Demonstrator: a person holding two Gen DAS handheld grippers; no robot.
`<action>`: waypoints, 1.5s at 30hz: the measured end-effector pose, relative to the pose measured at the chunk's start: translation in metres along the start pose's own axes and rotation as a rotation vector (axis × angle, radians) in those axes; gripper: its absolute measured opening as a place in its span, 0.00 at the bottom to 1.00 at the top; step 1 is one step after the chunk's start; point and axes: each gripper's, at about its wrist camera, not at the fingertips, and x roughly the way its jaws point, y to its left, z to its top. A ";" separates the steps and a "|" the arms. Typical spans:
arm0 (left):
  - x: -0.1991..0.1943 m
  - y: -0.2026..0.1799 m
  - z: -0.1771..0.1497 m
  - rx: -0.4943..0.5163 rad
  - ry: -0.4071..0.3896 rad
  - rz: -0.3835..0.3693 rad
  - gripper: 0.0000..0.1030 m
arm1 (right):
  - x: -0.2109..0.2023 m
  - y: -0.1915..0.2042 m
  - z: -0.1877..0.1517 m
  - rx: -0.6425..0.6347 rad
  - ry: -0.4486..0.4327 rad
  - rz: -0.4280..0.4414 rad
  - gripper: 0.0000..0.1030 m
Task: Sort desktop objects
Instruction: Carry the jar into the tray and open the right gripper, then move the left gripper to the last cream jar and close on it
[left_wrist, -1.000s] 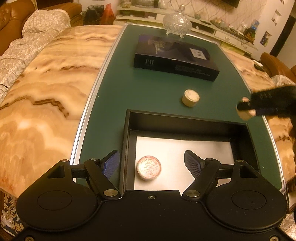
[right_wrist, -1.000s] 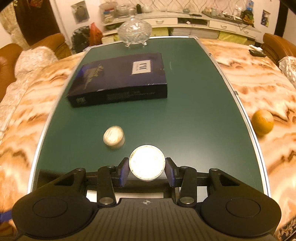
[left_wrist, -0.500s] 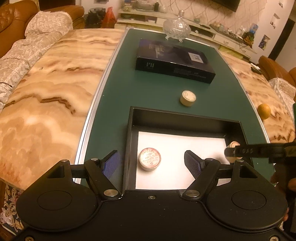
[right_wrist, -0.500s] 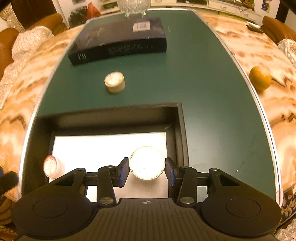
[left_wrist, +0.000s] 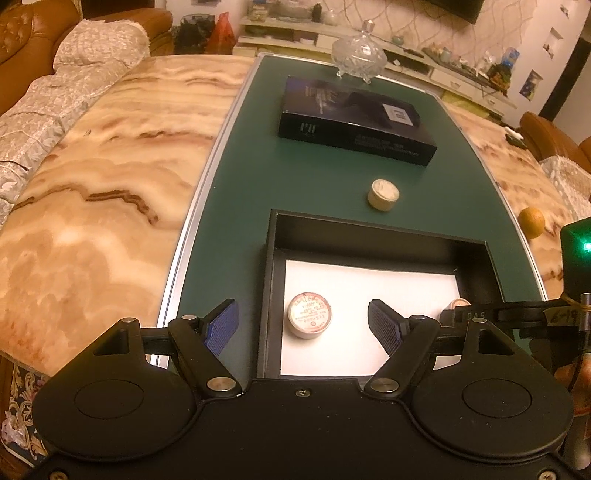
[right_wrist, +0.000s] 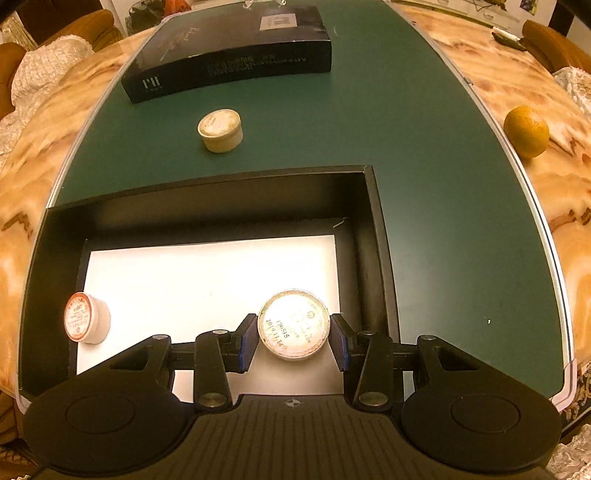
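Over on the left, the left gripper (left_wrist: 303, 325) hangs with its jaws spread and nothing between them, parked above the tray's (left_wrist: 380, 230) near corner, just as it was a second ago. Directly beneath it sits the red-print tin (left_wrist: 309, 315), already lying on the white liner and untouched. Now the action: the right gripper (right_wrist: 293, 339) has swung in from over the green mat (right_wrist: 443, 184) and dropped into the tray, and it's pinching the pale tin (right_wrist: 293, 325) squarely between both pads (a second ago that tin was out above bare mat, nowhere near the tray). The tin now looks low over the liner near the right wall, though whether it touches I can't tell. That puts a second tin one release away from being sorted, by my reading. Further back, one more small tin (right_wrist: 220, 130) waits on the mat, between the tray and the dark box (right_wrist: 229, 55); likely next. Far right, an orange (right_wrist: 526, 132) sits off the mat.
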 end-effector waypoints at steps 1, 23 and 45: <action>0.000 0.000 0.000 0.001 0.001 0.000 0.74 | 0.001 -0.001 0.000 0.001 0.002 -0.002 0.43; 0.000 -0.009 -0.001 0.022 0.003 0.006 0.74 | 0.000 0.003 -0.003 -0.004 0.002 -0.018 0.48; 0.071 -0.090 0.078 0.138 -0.030 0.082 0.97 | -0.070 -0.033 -0.024 0.078 -0.201 0.086 0.66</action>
